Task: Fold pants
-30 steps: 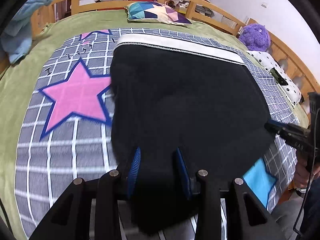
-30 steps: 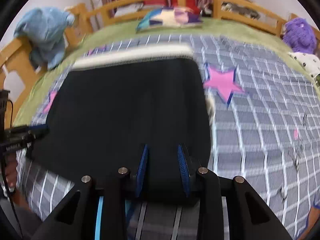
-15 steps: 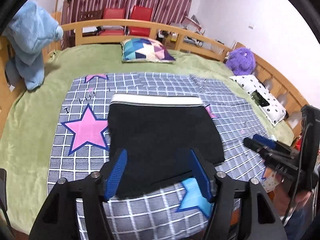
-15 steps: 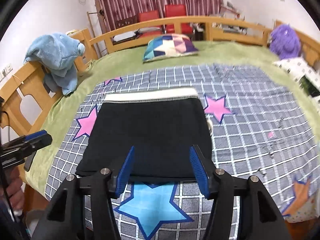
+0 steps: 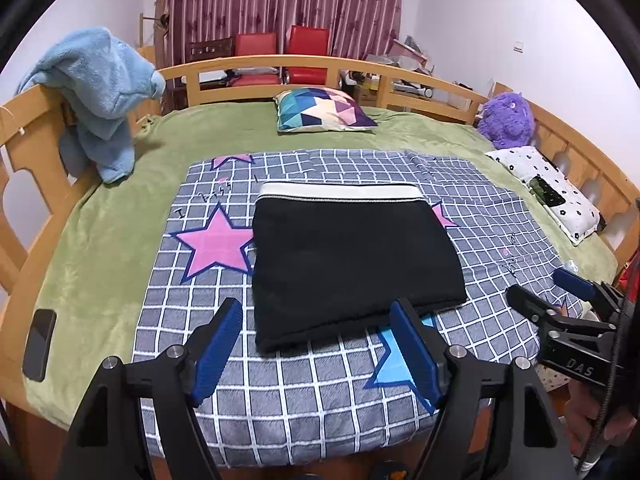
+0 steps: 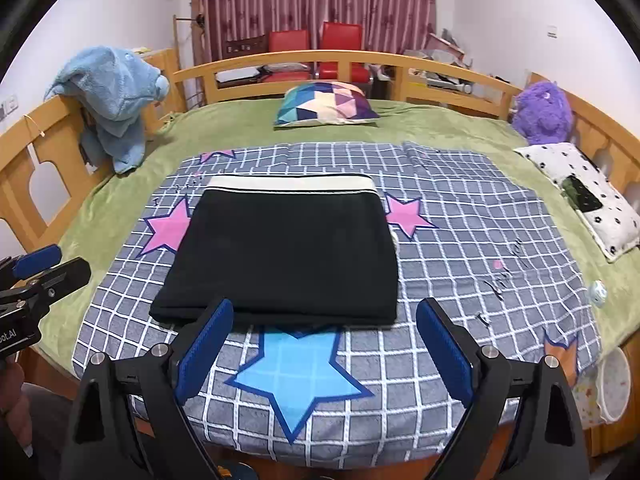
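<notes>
Our left gripper (image 5: 316,344) and right gripper (image 6: 324,344) hang empty, jaws opening — the folded pants (image 6: 288,252) lie mid-frame, just above both, waistband toward the top.

Patchwork pillow (image 5: 324,110), purple plush (image 5: 507,120), blue plush (image 5: 102,92), phone (image 5: 39,344)
</notes>
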`<state>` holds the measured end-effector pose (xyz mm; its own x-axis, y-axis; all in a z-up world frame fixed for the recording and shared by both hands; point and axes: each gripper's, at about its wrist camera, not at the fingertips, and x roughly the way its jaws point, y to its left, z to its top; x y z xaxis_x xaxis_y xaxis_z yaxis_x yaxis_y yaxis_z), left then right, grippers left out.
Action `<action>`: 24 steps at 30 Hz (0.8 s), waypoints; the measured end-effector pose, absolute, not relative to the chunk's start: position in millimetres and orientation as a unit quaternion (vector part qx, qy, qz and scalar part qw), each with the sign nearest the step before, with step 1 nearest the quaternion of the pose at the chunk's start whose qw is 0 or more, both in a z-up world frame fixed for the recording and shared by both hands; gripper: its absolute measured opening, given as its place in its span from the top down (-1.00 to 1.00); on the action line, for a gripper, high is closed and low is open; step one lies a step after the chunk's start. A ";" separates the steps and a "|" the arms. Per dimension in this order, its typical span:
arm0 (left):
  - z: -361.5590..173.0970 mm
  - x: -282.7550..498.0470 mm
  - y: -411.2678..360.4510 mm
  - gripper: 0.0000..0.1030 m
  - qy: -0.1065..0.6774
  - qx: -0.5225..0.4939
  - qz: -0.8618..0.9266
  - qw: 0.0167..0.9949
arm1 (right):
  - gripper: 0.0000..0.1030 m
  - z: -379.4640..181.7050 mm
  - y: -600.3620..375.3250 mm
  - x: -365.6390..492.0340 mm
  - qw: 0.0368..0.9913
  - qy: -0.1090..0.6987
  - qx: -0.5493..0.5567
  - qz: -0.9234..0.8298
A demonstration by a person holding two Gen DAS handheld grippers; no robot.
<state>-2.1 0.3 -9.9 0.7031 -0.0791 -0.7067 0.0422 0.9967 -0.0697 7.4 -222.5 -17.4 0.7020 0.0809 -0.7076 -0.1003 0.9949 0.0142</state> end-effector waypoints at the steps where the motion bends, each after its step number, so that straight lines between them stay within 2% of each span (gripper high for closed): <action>1: -9.2 -2.9 0.3 -0.45 0.383 -0.021 -0.029 0.923 | -0.78 -16.6 -224.8 4.6 0.923 0.382 -0.008 0.048; 24: 0.6 -16.6 -7.8 -0.45 0.366 0.004 -0.010 0.930 | -0.79 -11.3 -234.1 -8.7 0.918 0.394 0.025 0.032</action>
<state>-16.6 -7.8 0.6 0.7315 -0.0164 -0.6816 0.0221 0.9998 -0.0003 -8.7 -234.1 -11.3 0.6883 0.0778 -0.7212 -0.0384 0.9967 0.0709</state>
